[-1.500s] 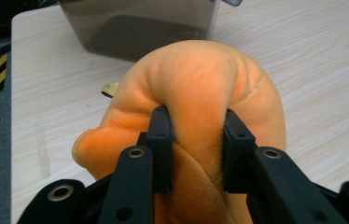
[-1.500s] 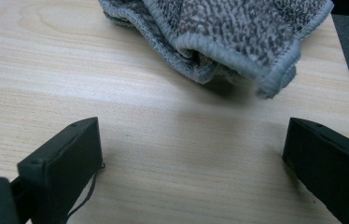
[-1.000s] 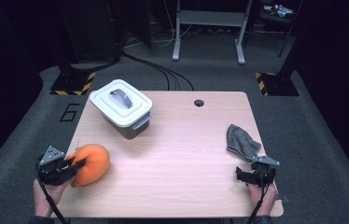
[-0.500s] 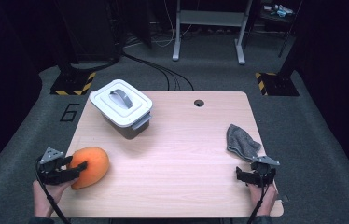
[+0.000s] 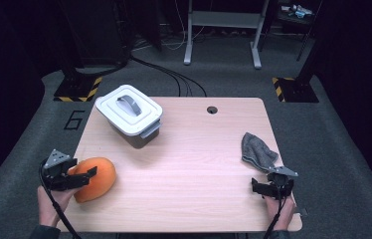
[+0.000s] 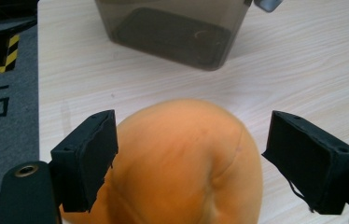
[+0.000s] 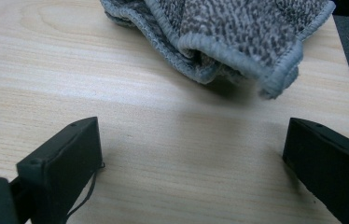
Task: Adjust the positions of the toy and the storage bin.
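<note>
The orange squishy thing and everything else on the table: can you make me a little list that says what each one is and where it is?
orange soft object: near-left part of table, between the open jaws of the left hand-held gripper
lidded container: far-left, lid on
grey cloth: crumpled, near the right edge
right hand-held gripper: open, just short of the cloth, holding nothing
table: light wood

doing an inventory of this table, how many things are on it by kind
orange soft ball: 1
lidded container: 1
grey cloth: 1
total: 3
</note>
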### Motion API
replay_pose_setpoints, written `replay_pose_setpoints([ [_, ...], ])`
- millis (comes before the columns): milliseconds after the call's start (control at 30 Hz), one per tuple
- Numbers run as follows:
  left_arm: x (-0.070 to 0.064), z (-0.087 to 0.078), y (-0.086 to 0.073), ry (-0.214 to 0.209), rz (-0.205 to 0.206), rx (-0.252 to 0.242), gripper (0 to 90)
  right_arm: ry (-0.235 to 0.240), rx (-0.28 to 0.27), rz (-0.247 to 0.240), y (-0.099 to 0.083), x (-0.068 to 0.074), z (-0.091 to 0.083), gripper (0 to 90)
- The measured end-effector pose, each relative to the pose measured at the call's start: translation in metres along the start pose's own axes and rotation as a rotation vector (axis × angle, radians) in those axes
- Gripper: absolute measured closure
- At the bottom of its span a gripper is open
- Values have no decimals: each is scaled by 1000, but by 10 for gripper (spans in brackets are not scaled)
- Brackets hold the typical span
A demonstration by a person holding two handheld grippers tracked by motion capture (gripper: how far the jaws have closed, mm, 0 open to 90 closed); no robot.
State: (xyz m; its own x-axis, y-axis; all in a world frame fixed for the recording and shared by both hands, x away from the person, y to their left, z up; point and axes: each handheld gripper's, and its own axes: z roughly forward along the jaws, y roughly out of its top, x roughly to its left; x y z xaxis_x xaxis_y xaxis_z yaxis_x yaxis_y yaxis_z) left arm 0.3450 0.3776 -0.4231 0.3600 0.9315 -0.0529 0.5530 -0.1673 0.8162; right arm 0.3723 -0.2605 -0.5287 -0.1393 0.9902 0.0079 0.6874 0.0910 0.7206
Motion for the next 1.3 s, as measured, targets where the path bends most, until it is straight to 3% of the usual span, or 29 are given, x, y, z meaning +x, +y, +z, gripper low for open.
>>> replay_pose_setpoints([
  [967, -66, 57, 88, -110, 163, 7, 102, 7, 3, -16, 0, 0, 0, 35],
  [1300, -70, 81, 115, -113, 175, 16, 103, 8, 0, -19, 0, 0, 0, 35],
])
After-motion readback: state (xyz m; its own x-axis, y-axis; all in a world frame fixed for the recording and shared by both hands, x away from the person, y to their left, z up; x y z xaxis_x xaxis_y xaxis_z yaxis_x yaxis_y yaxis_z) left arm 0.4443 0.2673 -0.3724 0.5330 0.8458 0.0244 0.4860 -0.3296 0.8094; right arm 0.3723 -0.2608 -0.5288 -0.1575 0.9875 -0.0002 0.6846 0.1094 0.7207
